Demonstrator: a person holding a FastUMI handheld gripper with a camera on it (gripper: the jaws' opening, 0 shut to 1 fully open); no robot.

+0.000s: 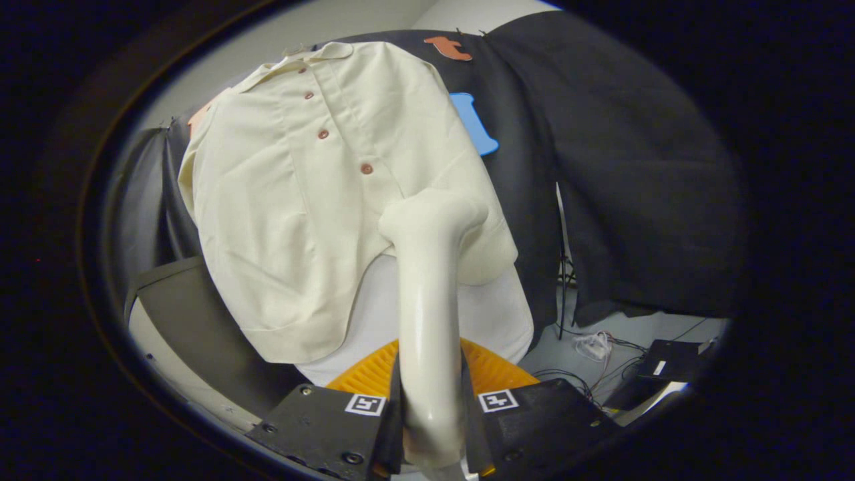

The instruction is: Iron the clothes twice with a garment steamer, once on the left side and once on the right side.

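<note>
Gripper view: cream shirt hangs beyond the fingers, buttoned placket facing us, hem draped over a white rounded form. Dark booth cloth behind it. Orange ribbed basket sits just ahead of the fingers, partly under the shirt's form. Cables and a black box lie on the floor well off to the right of the fingers.

Gripper is closed on the steamer: both fingers press the handle from either side, narrow gap filled by the handle. Steamer head is up against the shirt's lower front, just right of the button line.

Judgement: a pass on one side of the shirt is in hand; can't tell whether first or second. Next move needs the head kept flat on the fabric and a straight stroke along the panel, then the other side.

Hidden: steamer faceplate, any steam, handle's lower end, shirt's hanger and sleeves.
</note>
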